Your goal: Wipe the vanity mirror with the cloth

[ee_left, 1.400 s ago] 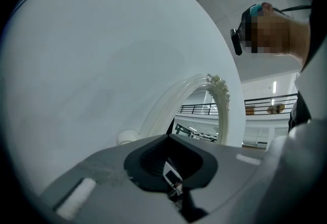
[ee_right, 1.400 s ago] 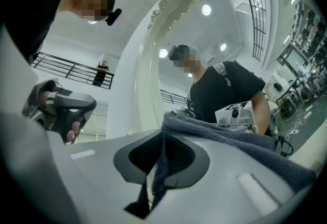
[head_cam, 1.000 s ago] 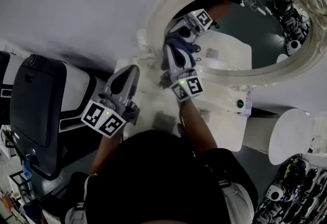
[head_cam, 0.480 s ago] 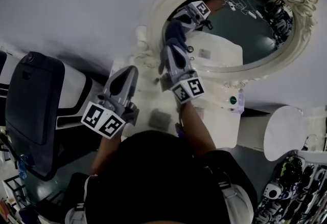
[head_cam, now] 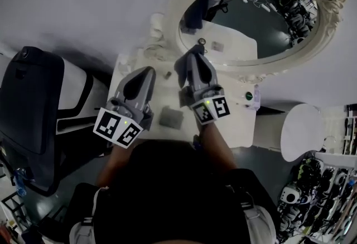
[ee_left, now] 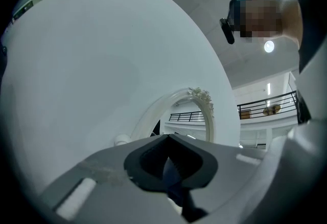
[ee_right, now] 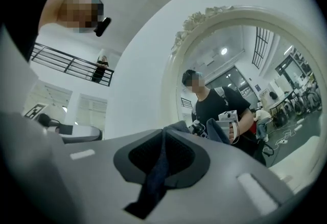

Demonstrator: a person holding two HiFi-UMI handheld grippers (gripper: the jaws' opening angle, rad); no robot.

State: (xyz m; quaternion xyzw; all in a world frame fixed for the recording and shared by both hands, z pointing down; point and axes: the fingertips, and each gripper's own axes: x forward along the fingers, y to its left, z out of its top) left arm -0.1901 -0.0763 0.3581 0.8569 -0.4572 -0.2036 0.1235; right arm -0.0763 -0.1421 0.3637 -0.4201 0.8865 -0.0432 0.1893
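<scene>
You are holding both grippers out in front of you, side by side and apart, both pointing forward. Your left gripper (head_cam: 147, 72) is sitting nearer your body, its jaws pressed together. Your right gripper (head_cam: 196, 54) is reaching a little further ahead, its jaws pinching a fold of the cloth (ee_right: 155, 177). Your right forearm (head_cam: 215, 145) is running nearly straight behind its gripper, while your left forearm (head_cam: 113, 162) is angling outward from your body.
</scene>
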